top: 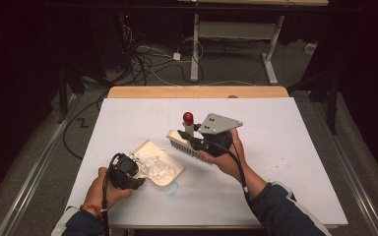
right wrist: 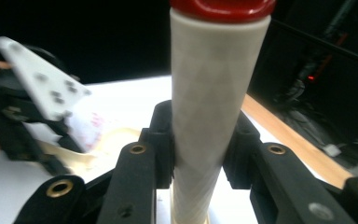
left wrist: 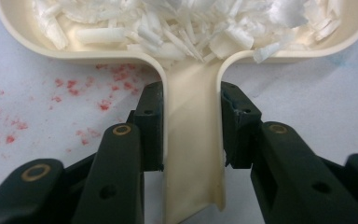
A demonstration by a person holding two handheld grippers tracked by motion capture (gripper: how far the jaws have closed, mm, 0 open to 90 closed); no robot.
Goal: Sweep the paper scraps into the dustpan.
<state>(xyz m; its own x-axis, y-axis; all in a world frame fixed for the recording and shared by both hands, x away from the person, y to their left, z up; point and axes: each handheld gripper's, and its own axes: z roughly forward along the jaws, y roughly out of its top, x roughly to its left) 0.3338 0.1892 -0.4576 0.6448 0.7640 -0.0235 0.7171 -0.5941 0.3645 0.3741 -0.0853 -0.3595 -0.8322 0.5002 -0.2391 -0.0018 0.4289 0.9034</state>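
Most white scraps [top: 155, 164] were already gathered in the dustpan [top: 170, 176], lower centre, handle clamped by left gripper [top: 139, 181] jaws; brush [top: 183, 143] handle was clamped by right gripper [top: 183, 133]; emptying remained.

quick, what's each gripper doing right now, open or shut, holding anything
Left gripper: shut on the dustpan handle, the pan full of white scraps.
Right gripper: shut on the brush handle, red-capped.

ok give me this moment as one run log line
left gripper: shut on dustpan handle | right gripper: shut on brush handle, raised off table | dustpan load: white shreds
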